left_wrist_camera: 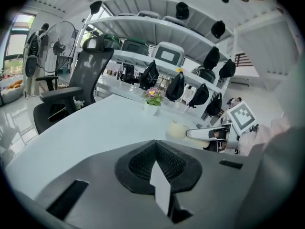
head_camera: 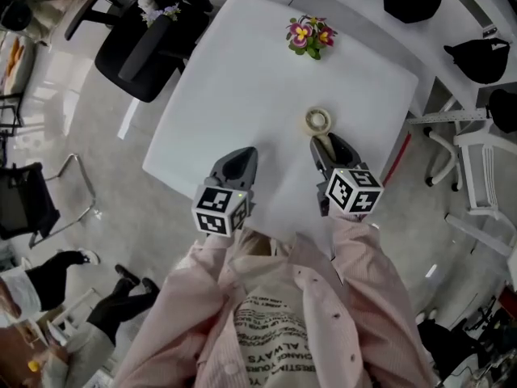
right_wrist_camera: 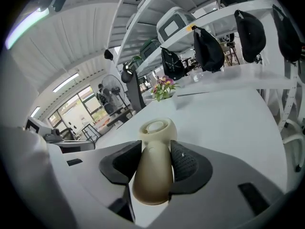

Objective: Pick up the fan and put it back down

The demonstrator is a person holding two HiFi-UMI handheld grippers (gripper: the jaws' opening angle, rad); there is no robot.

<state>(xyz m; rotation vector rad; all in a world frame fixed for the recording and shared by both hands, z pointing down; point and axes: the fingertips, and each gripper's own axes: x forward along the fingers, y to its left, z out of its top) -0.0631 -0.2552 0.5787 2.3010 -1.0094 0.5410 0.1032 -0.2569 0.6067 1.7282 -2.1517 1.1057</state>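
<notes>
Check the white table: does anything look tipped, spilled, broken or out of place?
Nothing stands out. The flower pot stands upright on the table, nothing is spilled, and the fan is gripped by its handle in the right hand-held gripper.

Worktop point(head_camera: 242, 79) layout, from the near edge.
Flower pot point(head_camera: 310, 36) by the far edge; fan point(head_camera: 318, 122) in the right tongs point(head_camera: 329, 145), between pot and near edge; left tongs point(head_camera: 238, 162) alongside, leftward; office chair point(head_camera: 141, 39) off the far left corner.

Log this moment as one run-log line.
left gripper: shut, empty | right gripper: shut on fan handle | table: flowers at far side
</notes>
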